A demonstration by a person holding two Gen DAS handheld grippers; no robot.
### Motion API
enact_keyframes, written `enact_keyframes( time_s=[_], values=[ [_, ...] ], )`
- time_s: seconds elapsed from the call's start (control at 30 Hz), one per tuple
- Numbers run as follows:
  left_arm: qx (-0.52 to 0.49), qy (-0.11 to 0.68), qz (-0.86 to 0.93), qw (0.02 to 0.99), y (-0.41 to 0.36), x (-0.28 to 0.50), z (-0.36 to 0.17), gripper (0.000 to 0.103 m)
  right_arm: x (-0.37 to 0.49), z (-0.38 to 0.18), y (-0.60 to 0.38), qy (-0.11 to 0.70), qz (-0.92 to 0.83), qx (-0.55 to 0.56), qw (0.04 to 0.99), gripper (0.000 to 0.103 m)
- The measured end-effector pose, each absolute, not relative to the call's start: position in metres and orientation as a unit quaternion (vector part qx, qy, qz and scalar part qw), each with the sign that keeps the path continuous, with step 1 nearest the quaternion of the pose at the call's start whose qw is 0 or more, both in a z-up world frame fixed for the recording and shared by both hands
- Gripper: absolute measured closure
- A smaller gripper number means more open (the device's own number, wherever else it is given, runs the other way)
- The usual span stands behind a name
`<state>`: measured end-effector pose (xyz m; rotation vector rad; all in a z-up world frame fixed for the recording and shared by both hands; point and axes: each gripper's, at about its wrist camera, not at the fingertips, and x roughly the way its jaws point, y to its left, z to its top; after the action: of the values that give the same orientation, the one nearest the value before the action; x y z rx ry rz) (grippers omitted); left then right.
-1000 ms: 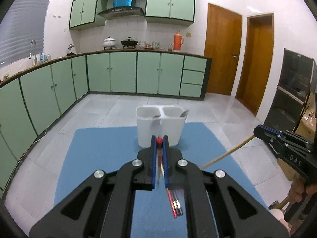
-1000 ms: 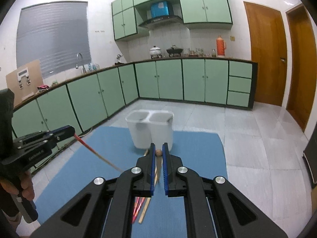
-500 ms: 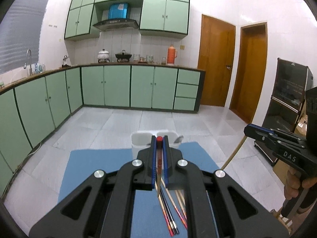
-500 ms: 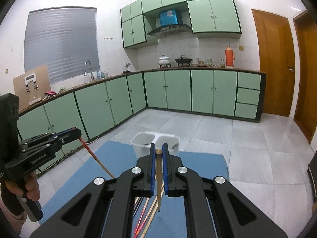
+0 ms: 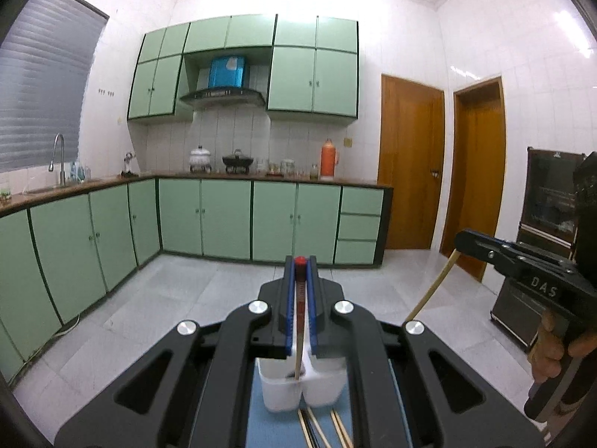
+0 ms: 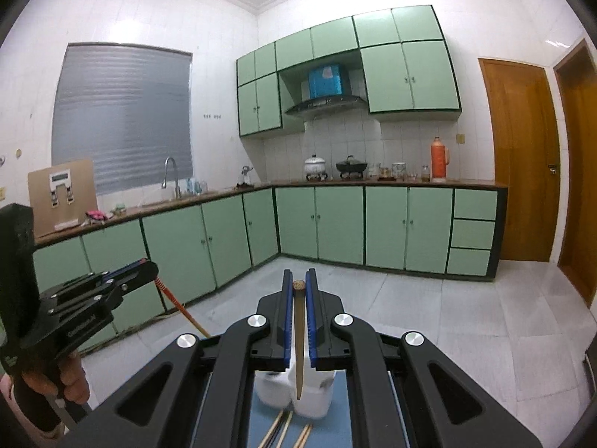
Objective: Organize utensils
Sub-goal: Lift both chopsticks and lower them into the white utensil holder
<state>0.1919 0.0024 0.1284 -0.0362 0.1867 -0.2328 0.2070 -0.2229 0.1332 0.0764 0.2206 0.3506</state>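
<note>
Red-capped chopstick (image 5: 298, 298) in left fingers (image 5: 300, 261), plain wooden chopstick (image 6: 297, 336) in right fingers (image 6: 297, 283).

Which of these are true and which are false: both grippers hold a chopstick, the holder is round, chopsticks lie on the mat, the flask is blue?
1. Each gripper is shut on a chopstick. True: the left gripper pinches a red-tipped chopstick, the right gripper a plain wooden chopstick.
2. The white utensil holder is one round cup. False: it has two compartments.
3. More loose chopsticks lie on the blue mat. True.
4. The flask on the counter is blue. False: it is orange.
</note>
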Motion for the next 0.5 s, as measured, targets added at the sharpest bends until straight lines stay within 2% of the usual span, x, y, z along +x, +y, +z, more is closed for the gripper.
enact_keyframes(
  time_s=[0.17, 0.5],
  values=[
    [-0.017, 0.089, -0.112, 0.990, -0.003, 0.222, 0.124, 0.098, 0.246, 0.126, -0.218, 0.117, 0.168, 0.039, 0.978, 0.097],
    [-0.004, 0.121, -0.116, 0.986, -0.015, 0.292, 0.070, 0.098, 0.304, 0.073, -0.201, 0.168, 0.164, 0.038, 0.971, 0.097]
  ],
)
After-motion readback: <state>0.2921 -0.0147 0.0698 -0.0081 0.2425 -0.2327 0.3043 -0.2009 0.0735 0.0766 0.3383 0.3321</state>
